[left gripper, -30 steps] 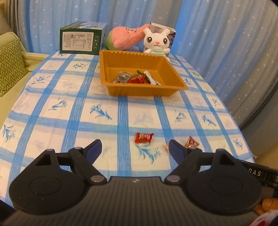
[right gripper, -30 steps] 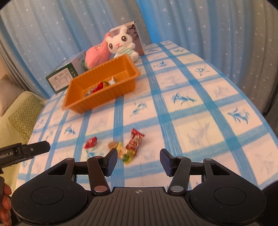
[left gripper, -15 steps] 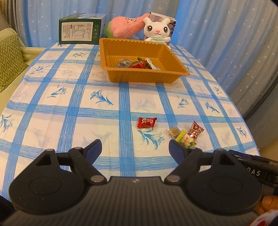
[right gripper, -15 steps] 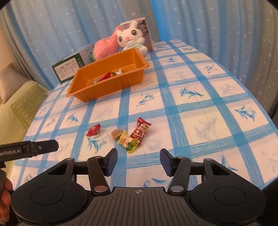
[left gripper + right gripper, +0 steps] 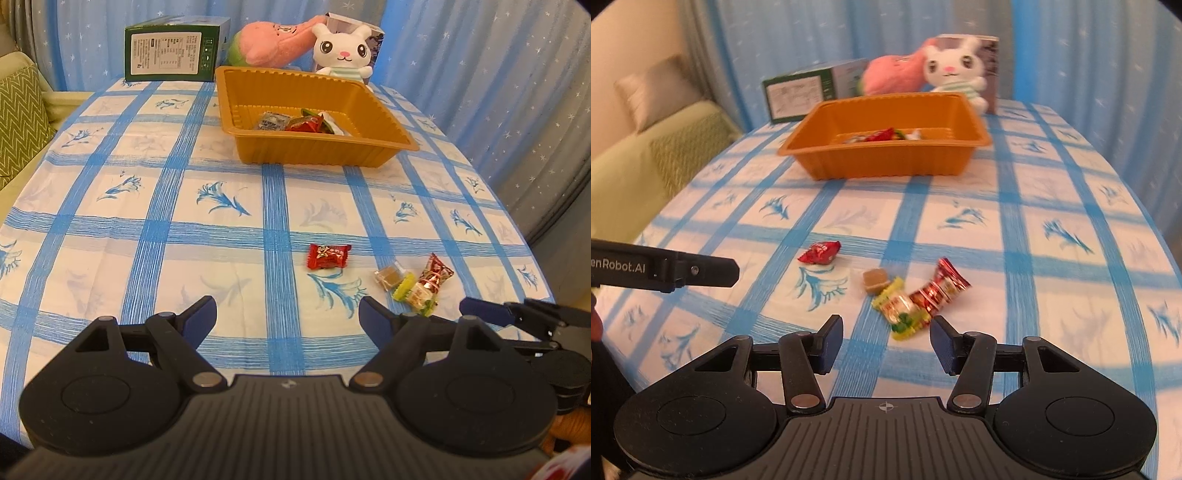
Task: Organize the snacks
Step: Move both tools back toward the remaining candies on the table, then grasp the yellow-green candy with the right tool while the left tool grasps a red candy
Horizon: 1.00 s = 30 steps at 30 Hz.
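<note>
Right wrist view: right gripper jaws parted, just narrowed, lined up short of yellow-green candy; left gripper wide, empty.

The left gripper is hanging tilted downward, its jaws spread wide with nothing between them. The right gripper is pointing downward too, jaws narrower and just closing a little, empty, its fingertip showing right of the left claw.
</note>
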{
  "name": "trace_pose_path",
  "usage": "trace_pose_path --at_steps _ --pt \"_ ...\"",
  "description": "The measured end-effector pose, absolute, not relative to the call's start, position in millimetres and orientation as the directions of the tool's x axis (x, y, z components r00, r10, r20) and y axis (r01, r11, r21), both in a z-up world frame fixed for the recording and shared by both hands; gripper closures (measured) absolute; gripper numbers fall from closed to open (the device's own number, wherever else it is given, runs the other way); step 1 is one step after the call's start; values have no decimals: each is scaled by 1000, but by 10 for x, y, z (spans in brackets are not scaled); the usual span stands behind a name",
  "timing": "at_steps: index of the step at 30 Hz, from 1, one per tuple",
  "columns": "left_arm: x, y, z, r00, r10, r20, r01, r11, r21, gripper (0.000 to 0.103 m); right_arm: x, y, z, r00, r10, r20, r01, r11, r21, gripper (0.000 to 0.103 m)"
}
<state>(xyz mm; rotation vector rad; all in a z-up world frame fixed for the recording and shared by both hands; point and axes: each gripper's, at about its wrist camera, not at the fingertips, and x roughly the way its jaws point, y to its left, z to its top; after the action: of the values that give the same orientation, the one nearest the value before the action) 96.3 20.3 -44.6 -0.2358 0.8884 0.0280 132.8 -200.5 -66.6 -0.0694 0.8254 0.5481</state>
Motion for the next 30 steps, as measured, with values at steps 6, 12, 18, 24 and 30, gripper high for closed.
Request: trace_pose_path --at_steps 6,12,18,24,30 --pt "1054 249 -531 620 -83 -780 -127 970 -205 21 1517 -1823 -805 535 414 -737 -569 821 48 63" --pt "1111 282 -601 612 -92 -785 -134 967 -218 21 1566 -1657 -933 570 352 -743 -627 770 -117 63" --pt "1122 277 -660 602 -101 -792 -128 967 -220 21 1502 -1586 -989 587 318 -745 -653 730 -203 78" --pt "1135 215 -671 601 -121 -790 -93 971 -220 21 1503 -1633 -1013 575 317 -754 -629 760 -160 81" --pt "1221 133 -669 602 -144 -785 -37 977 -208 23 1508 -1802 -932 568 348 -746 -557 830 -36 81"
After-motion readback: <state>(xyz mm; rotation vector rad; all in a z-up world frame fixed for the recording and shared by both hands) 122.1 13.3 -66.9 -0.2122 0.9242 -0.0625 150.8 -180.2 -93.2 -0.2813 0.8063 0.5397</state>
